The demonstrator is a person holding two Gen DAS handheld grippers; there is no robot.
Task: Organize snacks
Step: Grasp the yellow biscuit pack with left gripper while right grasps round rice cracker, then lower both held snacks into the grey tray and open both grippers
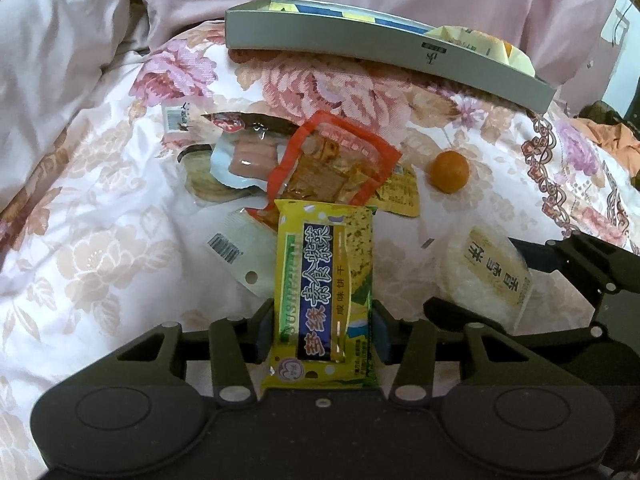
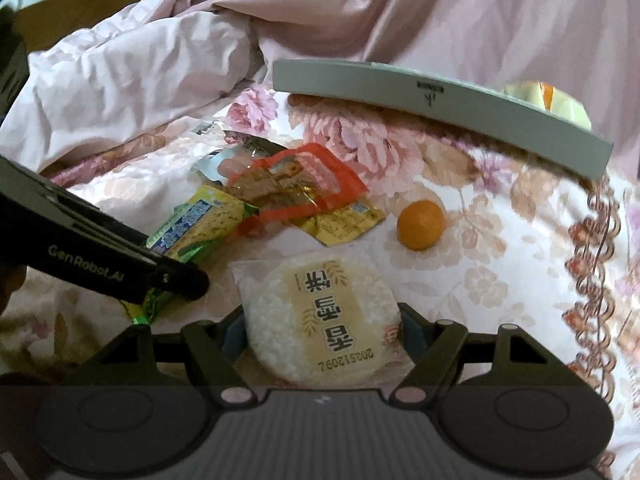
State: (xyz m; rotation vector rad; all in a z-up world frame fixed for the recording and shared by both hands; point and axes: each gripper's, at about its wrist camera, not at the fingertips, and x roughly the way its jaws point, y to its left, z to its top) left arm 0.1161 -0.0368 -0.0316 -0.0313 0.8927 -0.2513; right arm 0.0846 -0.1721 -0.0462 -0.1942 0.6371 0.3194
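Left wrist view. The left gripper [image 1: 323, 334] is clamped on a yellow seaweed-cracker packet [image 1: 324, 292], its blue pads pressing both long edges. Beyond the packet lies a heap of snacks on a floral quilt [image 1: 100, 216]: a red-rimmed pouch [image 1: 340, 164], a clear sausage pack [image 1: 250, 158] and a small yellow sachet [image 1: 400, 194]. A barcode tag [image 1: 236, 254] lies just left of the packet. An orange ball [image 1: 449, 171] sits apart, to the right of the heap. At the far side rests a grey box [image 1: 384, 46]; only this view looks over its wall, showing blue and yellow packets inside. The round rice cracker [image 1: 486, 274] appears at right, with the right gripper's dark frame beside it; its hold is not visible here.

Right wrist view. The right gripper [image 2: 322, 338] straddles the rice cracker [image 2: 320, 320], and both jaws meet its wrapper edges, closed on it. The left gripper's black finger [image 2: 176, 280], seen from the side, crosses the yellow packet [image 2: 200, 224]. The grey box [image 2: 440, 108] shows only its outer wall, with a pale wrapper peeking above the right end. The orange ball [image 2: 421, 224] lies near the cracker, untouched.
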